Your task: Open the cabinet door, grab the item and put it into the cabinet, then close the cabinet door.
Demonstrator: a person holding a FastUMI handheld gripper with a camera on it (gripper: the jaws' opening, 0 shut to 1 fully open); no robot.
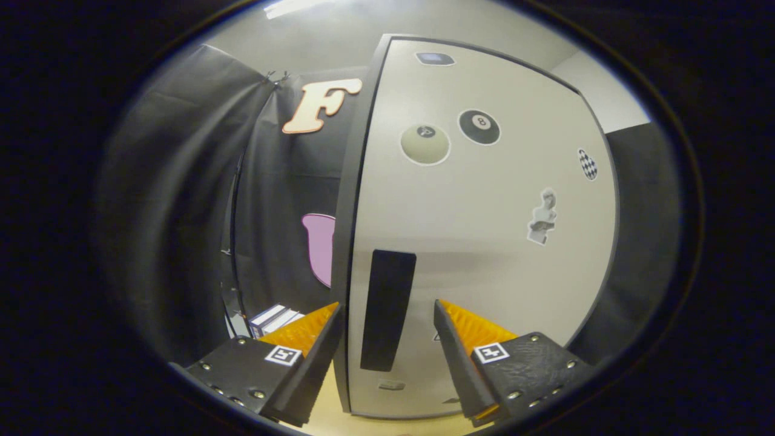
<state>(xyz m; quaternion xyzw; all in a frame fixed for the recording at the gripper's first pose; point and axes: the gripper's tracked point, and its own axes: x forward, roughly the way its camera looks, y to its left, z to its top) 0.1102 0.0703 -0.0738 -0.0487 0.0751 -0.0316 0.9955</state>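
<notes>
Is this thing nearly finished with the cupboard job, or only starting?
Hard to say for sure. The cabinet door looks shut. The gripper is open, holding nothing, its fingers either side of the dark handle, not pressing it. A small box sits beyond them, outside the cabinet. So probably early: opening, loading and closing are still to come.

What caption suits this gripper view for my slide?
Open gripper straddles the closed cabinet door's dark handle.

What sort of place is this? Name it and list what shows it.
Likely a staged test booth, not a home: black cloth walls, a lone cabinet whose door bears stickers, and the open gripper straddling its dark handle.
</notes>
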